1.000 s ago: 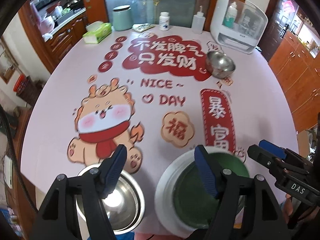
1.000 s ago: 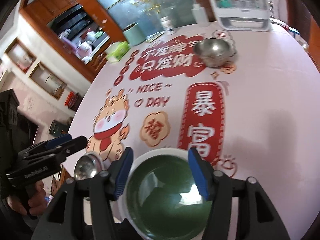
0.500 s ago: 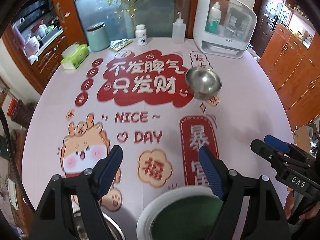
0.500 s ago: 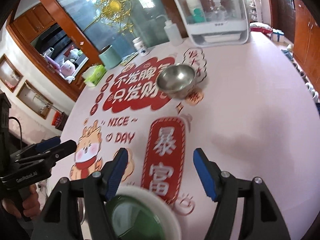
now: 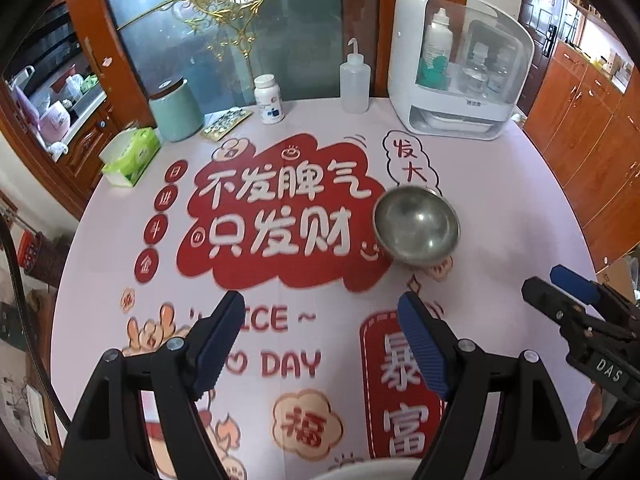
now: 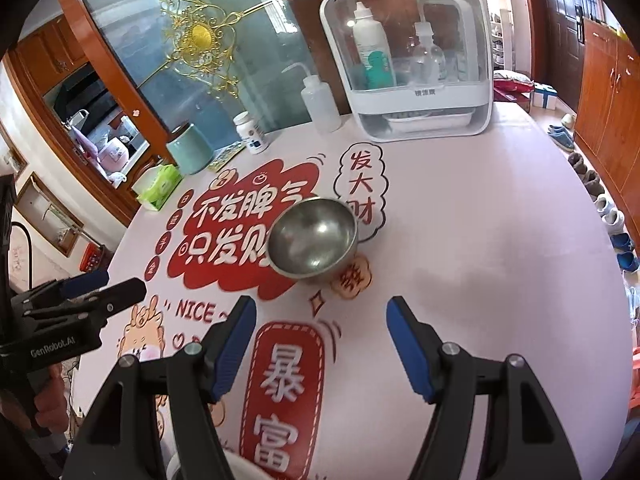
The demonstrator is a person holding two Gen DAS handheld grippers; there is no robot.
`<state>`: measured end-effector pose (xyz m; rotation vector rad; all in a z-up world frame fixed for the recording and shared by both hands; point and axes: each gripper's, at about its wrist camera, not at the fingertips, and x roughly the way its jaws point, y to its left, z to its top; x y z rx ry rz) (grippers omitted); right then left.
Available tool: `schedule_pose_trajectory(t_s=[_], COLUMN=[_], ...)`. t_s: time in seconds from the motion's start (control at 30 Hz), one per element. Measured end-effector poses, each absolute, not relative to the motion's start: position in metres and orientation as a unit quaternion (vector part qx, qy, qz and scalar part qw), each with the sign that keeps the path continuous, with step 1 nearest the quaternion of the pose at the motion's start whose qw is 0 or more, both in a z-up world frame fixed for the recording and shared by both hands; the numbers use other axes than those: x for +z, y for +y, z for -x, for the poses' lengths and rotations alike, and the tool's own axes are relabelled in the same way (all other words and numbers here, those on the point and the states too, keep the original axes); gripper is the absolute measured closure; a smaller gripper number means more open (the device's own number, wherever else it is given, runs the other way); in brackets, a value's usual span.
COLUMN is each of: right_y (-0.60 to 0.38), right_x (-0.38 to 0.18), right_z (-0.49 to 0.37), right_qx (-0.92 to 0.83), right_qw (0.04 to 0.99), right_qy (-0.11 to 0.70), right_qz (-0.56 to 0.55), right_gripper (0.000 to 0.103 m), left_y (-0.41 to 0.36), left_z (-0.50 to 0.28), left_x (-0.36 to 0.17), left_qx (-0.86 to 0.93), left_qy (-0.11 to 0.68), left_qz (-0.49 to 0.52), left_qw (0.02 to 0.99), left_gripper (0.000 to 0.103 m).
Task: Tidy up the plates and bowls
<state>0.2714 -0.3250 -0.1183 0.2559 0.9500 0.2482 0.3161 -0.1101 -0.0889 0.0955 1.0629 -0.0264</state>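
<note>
A steel bowl [image 5: 416, 226] stands upright on the pink printed tablecloth [image 5: 500, 200], past the middle of the table. My left gripper [image 5: 320, 300] is open and empty, hovering short of the bowl and to its left. My right gripper [image 6: 320, 306] is open too, with nothing between its fingers; the steel bowl [image 6: 314, 236] lies just beyond its tips. Each gripper shows in the other's view: the right gripper [image 5: 568, 290] at the right edge, the left gripper [image 6: 104, 290] at the left edge. A white plate rim [image 5: 360, 470] peeks in at the bottom edge.
Along the table's far edge stand a white clear-fronted storage box [image 5: 460, 68] with bottles inside, a squeeze bottle [image 5: 354, 80], a pill bottle [image 5: 269, 98], a teal canister [image 5: 176, 110] and a green tissue box [image 5: 130, 156]. Wooden cabinets [image 5: 592, 128] line the right side.
Both grippers have moved forward over the table toward the far steel bowl. The green plate and the near steel bowl have slipped out under the bottom edge of both views.
</note>
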Motion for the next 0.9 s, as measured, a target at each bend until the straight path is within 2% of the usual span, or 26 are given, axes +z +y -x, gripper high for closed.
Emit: schedule_pose_trajectory(t_s=[0.43, 0.9], right_y=[-0.333, -0.326], right_x=[-0.149, -0.189], right_z=[-0.332, -0.353], right_qx=[0.108, 0.100], right_qw=[0.877, 0.864], right_qy=[0.445, 0.463], right_qz=[-0.144, -0.169], right_gripper=[0.035, 0.035], left_y=[-0.128, -0.128], left_z=[-0.397, -0.418], left_x=[-0.129, -0.171], left_qx=[-0.016, -0.024], left_qy=[0.508, 0.538], left_qz=[-0.047, -0.022], left_qw=[0.860, 0.842], left_gripper=[0.025, 0.025])
